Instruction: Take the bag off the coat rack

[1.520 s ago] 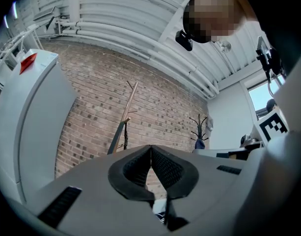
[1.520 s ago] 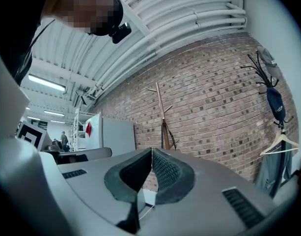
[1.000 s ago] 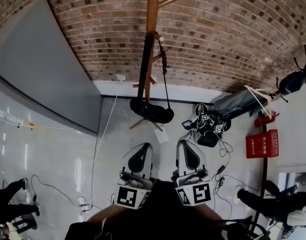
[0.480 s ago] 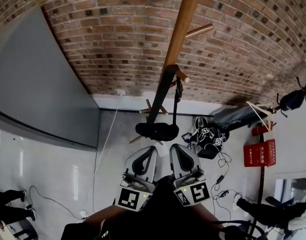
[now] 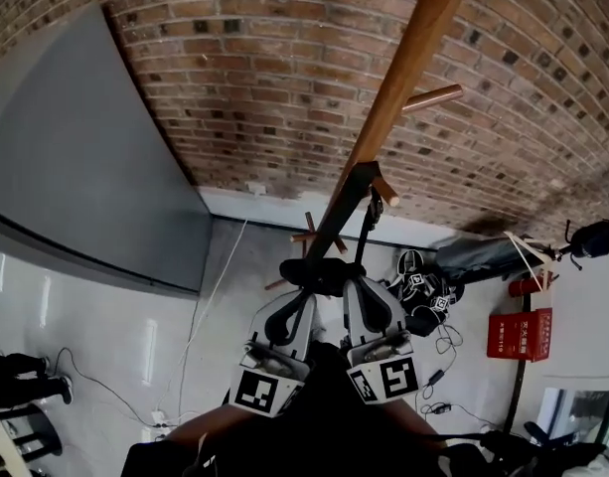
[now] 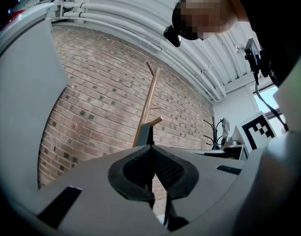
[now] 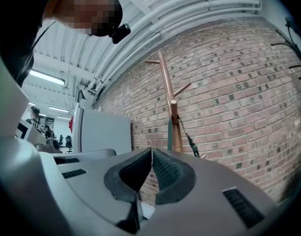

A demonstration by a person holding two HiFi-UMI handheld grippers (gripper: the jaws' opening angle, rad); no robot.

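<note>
A wooden coat rack [image 5: 403,78] stands against the brick wall. A black bag [image 5: 319,274] hangs from one of its pegs [image 5: 383,191] by a dark strap [image 5: 336,212]. My left gripper [image 5: 298,304] and right gripper [image 5: 360,296] sit side by side just below the bag in the head view, their tips close to its body. Both are shut with nothing between the jaws. The left gripper view shows the rack pole [image 6: 149,100] and the strap [image 6: 143,134] straight ahead. The right gripper view shows the rack [image 7: 166,90], the strap [image 7: 170,132] and a metal clip [image 7: 191,144].
A large grey panel [image 5: 85,167] leans along the wall at left. On the floor to the right lie a pile of black gear [image 5: 420,284] with cables and a red box [image 5: 513,322]. A white cable [image 5: 217,276] runs down the floor. A person's feet [image 5: 21,386] show at bottom left.
The view has closed in on the coat rack. Both grippers have moved forward, from well short of the bag to right beneath it. They stay shut.
</note>
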